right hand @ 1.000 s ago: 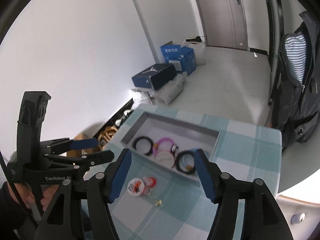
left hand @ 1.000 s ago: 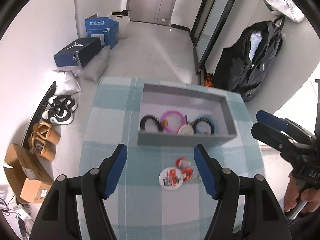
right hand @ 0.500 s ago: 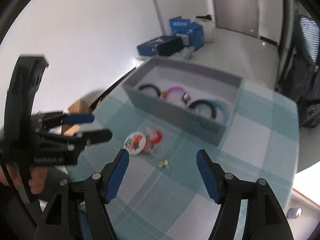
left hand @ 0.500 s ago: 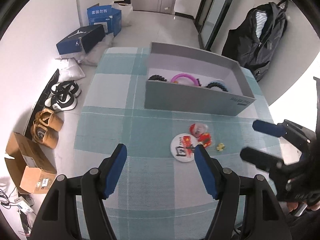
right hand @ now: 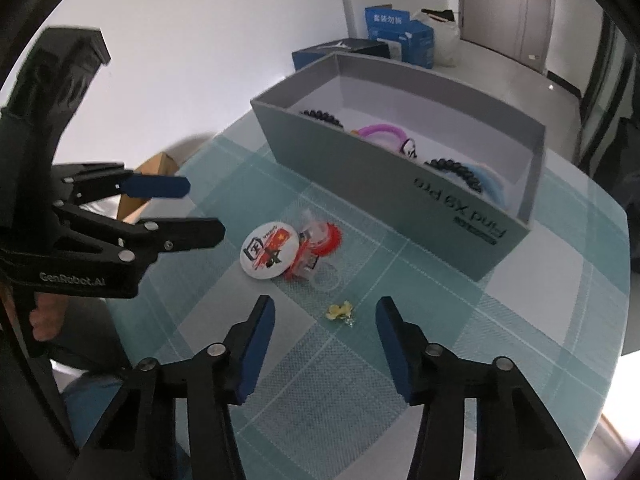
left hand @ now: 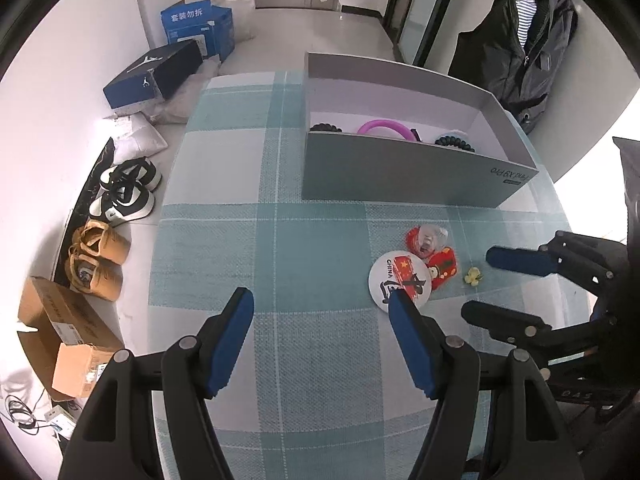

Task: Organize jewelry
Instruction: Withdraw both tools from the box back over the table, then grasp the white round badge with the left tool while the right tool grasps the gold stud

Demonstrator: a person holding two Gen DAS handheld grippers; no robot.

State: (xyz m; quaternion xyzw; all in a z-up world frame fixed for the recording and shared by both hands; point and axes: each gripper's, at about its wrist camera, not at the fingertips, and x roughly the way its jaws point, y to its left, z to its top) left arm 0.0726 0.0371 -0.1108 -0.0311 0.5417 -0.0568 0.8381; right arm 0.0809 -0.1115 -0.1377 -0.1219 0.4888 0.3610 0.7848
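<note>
Right wrist view shows the right gripper [right hand: 324, 316] with its blue-padded jaws spread wide and holding nothing, hanging low over the teal-and-white checked tablecloth [right hand: 500, 320], the tiny yellow flower-shaped earring [right hand: 339, 311] lying just ahead of the gap between them at lower centre of the frame. To my eye the step in hand is the approach to that earring: the jaws need to drop, straddle it and close gently, since so small and flat a piece could easily slip out or skid on the cloth. The left gripper [right hand: 192, 208], at left of the frame, is also spread and empty, hovering near the round white pin badge with red and black print [right hand: 266, 254]. Loose on the cloth I count four pieces: the earring, the badge, a red frilly ornament in clear wrapping [right hand: 324, 240] touching the badge, and a second red-and-clear piece [left hand: 426, 238], told apart only in the left wrist view. Inside the open grey cardboard box [right hand: 360, 168] in the upper middle I count two black beaded bracelets [right hand: 322, 117], one pink ring-shaped bangle [right hand: 380, 131] and one fuzzy pale blue band [right hand: 494, 184]; the near wall hides anything else.
</note>
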